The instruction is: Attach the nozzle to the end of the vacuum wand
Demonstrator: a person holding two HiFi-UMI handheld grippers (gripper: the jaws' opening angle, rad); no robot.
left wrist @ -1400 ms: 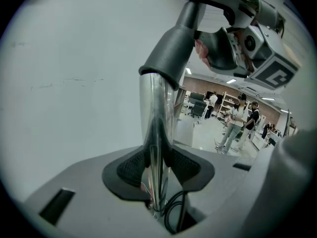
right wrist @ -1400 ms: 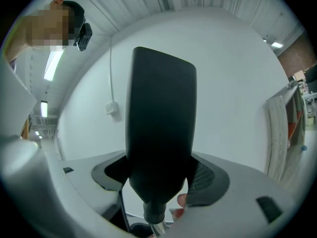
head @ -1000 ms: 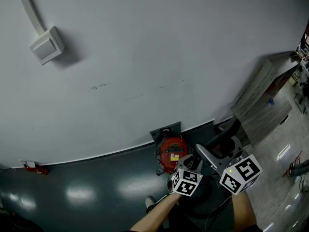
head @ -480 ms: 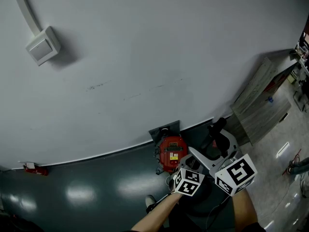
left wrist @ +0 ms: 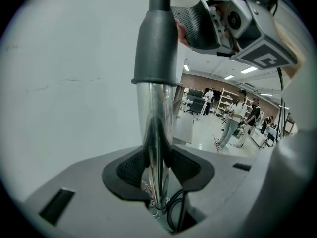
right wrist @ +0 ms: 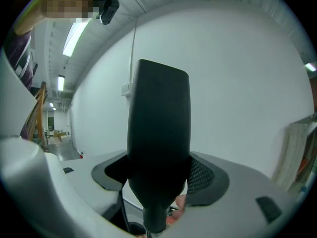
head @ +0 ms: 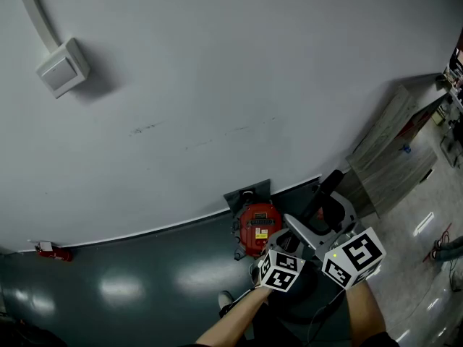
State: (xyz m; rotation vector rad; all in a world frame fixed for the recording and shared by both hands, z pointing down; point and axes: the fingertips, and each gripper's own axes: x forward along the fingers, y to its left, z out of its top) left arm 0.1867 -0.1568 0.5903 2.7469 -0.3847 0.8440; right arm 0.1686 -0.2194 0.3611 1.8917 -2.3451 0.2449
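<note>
left tool (left wrist: 159, 168) clamped on wand (left wrist: 154, 115), right tool (right wrist: 159, 178) gripping black nozzle (right wrist: 158, 115), red vacuum (head: 257, 229) only in head view

Head view: steeply down onto wall (head: 217, 85) and floor (head: 145, 280). Gripper views: close in, along own jaws (all three share that wall).

The left gripper (head: 279, 254) and right gripper (head: 329, 226) hang side by side near a red canister (head: 258, 228) at the white wall (head: 217, 85).
</note>
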